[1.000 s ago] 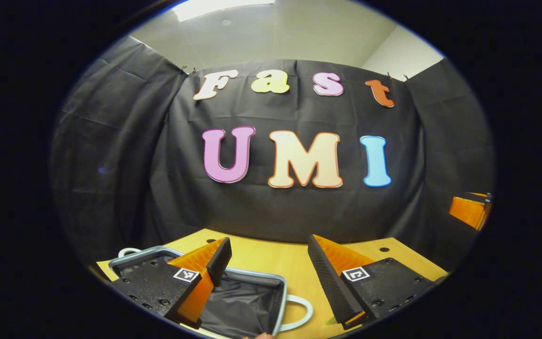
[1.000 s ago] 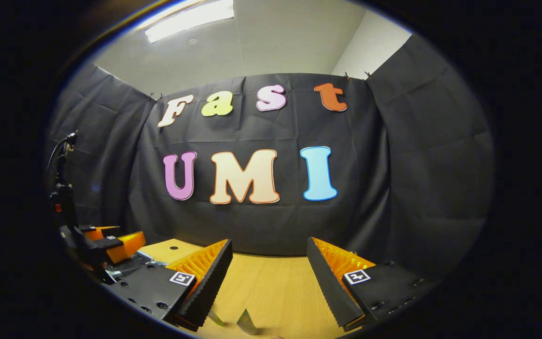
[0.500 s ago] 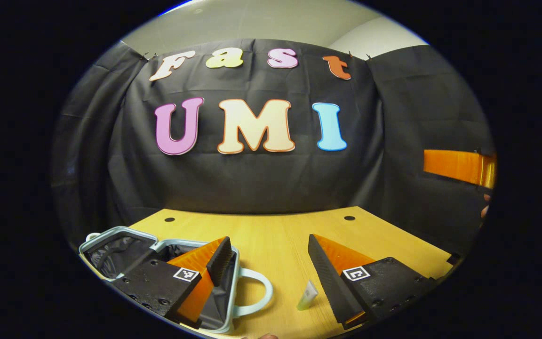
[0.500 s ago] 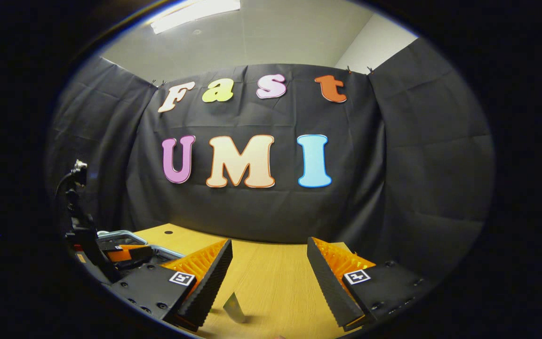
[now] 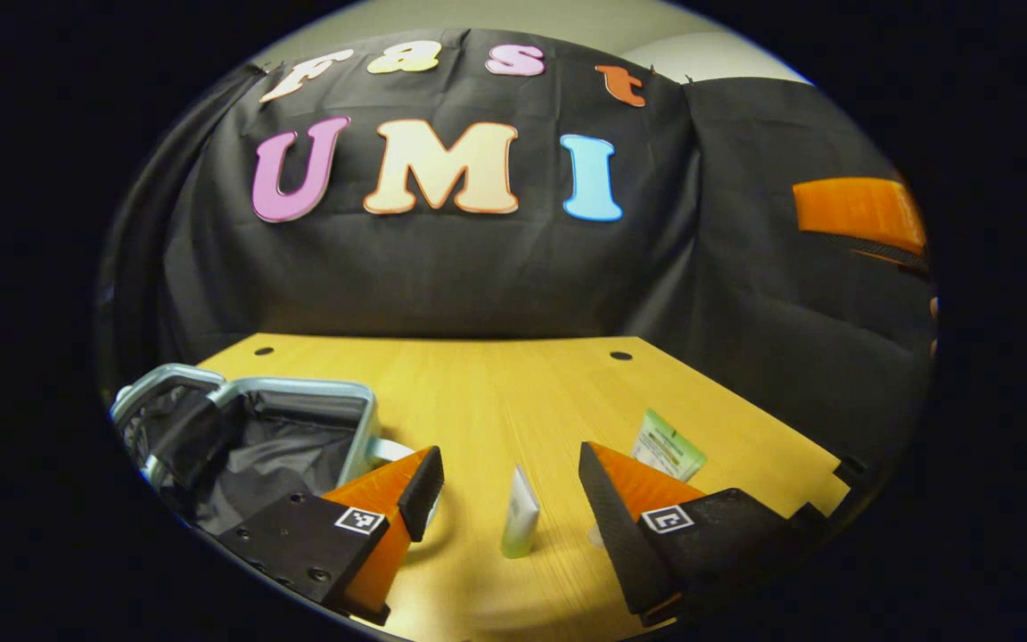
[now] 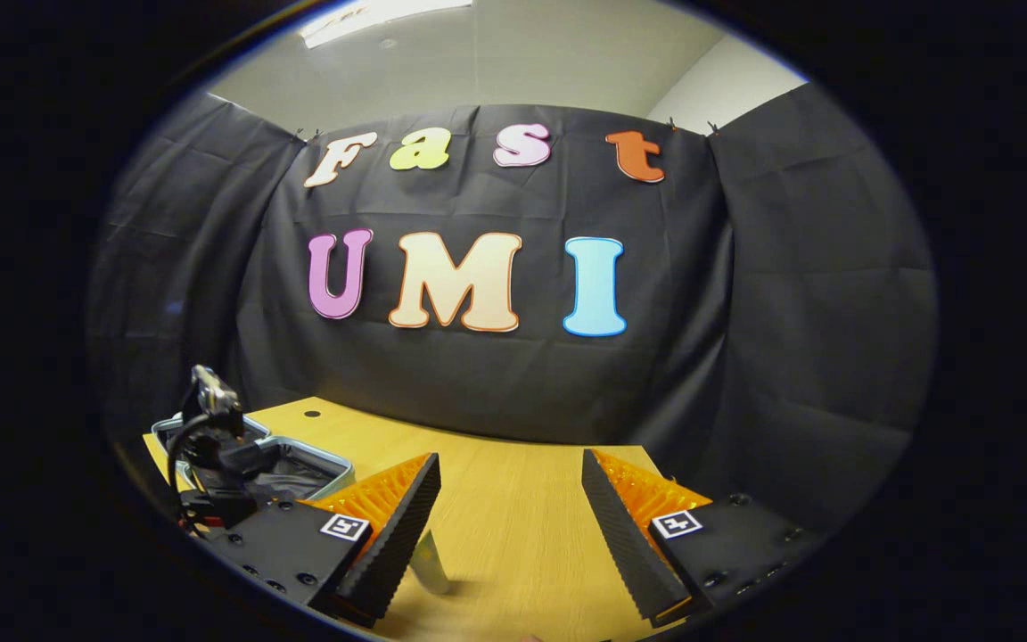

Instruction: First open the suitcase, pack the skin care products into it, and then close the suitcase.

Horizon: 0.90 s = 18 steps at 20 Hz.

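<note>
Light wood table, yellow-toned, two small dark holes near its far edge, backed by black cloth

Suitcase: pale grey-blue shell, lying open at the table's left side in the left gripper view; dark fabric lining exposed, pale handle loop at its near right edge. Same case in the right gripper view, far left, partly behind the other gripper's body.

Skin care tube: white-to-pale-green, standing upright on the table, between the suitcase and the sachet, outside the case. In the right gripper view a pale tube stands just beside the left finger's tip; whether they touch cannot be told.

Sachet: flat, green and white, lying on the table right of the tube, partly behind the right finger.

Left gripper: orange fingers with black ribbed pads, spread wide, holding nothing; the tube sits in line with the gap, further off.

Right gripper: fingers spread wide, empty, above bare table. Also seen as an orange piece at the right edge of the left gripper view
</note>
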Each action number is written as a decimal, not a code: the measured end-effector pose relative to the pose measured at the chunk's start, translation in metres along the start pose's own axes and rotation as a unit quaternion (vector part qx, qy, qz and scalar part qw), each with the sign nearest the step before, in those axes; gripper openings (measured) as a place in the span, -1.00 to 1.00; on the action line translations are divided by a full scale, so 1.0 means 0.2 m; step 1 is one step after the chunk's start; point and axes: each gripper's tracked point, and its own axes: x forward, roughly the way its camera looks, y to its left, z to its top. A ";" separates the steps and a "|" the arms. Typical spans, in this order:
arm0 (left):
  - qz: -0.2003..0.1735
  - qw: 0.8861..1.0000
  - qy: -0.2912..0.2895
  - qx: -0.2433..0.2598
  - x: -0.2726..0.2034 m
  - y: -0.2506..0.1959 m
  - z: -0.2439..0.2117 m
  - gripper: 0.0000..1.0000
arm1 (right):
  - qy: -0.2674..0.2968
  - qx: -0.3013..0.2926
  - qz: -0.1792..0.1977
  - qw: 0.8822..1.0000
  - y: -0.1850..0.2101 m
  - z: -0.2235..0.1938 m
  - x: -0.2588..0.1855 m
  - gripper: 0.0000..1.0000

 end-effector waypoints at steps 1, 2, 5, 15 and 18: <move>-0.002 1.000 0.011 -0.008 0.02 -0.01 -0.06 0.61 | 0.007 -0.001 0.001 1.000 0.01 -0.02 -0.01 1.00; -0.001 1.000 0.018 -0.011 0.03 0.00 -0.09 0.54 | 0.013 -0.002 0.005 1.000 0.01 -0.03 -0.02 0.97; 0.001 0.999 0.042 -0.019 0.09 -0.02 -0.20 0.35 | 0.018 -0.010 0.018 1.000 0.04 -0.05 -0.03 0.97; 0.014 0.996 0.080 -0.021 0.01 0.03 -0.14 -0.78 | 0.063 0.015 0.058 0.996 0.16 -0.23 -0.04 0.97; 0.023 0.996 0.083 -0.022 -0.09 0.05 -0.05 -0.79 | 0.091 0.034 0.065 0.993 0.20 -0.31 -0.05 0.98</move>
